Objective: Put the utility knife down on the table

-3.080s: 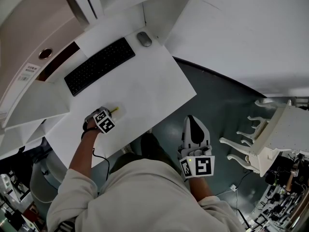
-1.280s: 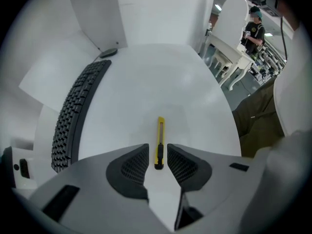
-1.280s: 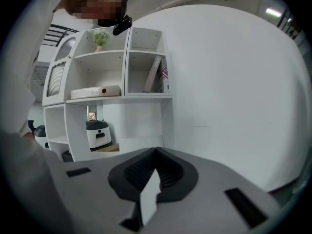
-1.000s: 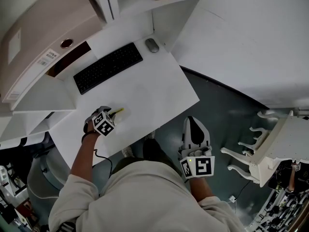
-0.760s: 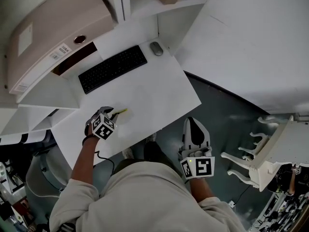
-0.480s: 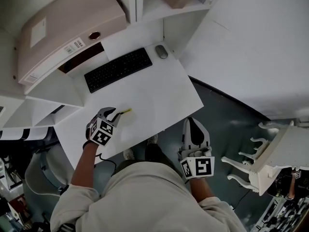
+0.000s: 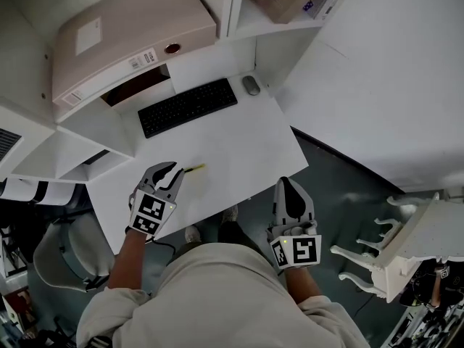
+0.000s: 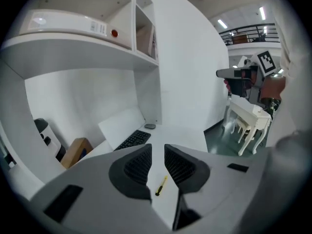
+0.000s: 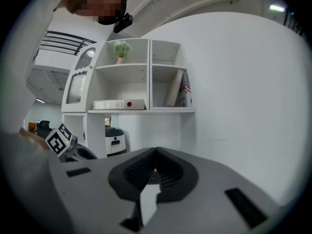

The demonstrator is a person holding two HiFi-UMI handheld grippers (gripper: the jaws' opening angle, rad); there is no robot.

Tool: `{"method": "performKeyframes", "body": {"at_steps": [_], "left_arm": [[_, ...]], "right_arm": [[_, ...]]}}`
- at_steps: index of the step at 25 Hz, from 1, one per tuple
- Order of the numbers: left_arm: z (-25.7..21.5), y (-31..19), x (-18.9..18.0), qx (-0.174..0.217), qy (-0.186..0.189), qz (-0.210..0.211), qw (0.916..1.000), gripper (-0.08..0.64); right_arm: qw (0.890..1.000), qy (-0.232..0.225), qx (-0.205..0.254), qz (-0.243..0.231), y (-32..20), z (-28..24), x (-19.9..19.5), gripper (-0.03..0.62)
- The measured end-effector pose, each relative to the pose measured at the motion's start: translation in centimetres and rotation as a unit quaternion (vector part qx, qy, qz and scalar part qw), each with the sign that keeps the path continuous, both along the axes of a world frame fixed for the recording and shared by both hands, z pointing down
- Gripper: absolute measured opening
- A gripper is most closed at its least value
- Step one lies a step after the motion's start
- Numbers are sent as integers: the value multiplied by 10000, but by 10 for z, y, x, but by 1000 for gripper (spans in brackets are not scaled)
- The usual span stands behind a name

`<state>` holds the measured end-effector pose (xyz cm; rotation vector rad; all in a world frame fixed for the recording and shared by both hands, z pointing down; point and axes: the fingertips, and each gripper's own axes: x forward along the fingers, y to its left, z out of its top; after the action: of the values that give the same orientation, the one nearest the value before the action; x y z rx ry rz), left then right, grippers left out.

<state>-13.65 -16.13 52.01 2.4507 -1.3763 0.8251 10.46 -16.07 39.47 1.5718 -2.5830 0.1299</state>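
The slim yellow-and-black utility knife [image 7: 194, 169] is lying on the white table [image 7: 246, 136], just right of the left gripper [image 7: 167, 170], whose empty, parted jaws have just been closing. The right gripper [image 7: 291, 191] is pressing shut. A low sweep risks knocking the knife off.

A black keyboard [image 7: 188, 107] lies near a grey mouse [image 7: 251, 85], below what looks like a binder [image 7: 134, 31].

Slim yellow utility knife [image 7: 194, 168] w/ black end lies flat on table [image 7: 239, 143].
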Motion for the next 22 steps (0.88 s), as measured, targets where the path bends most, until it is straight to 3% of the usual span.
{"method": "performKeyframes", "body": {"at_steps": [10,22], "left_arm": [[-73,27,-10,1030,630,-376,9920,72],[-131,61,-30,1762,1075,-760,9755,29]], "right_arm": [[9997,25,160,-200,14,-14,-18,3],[9987,40,280,-428,29,-23,-42,3]]}}
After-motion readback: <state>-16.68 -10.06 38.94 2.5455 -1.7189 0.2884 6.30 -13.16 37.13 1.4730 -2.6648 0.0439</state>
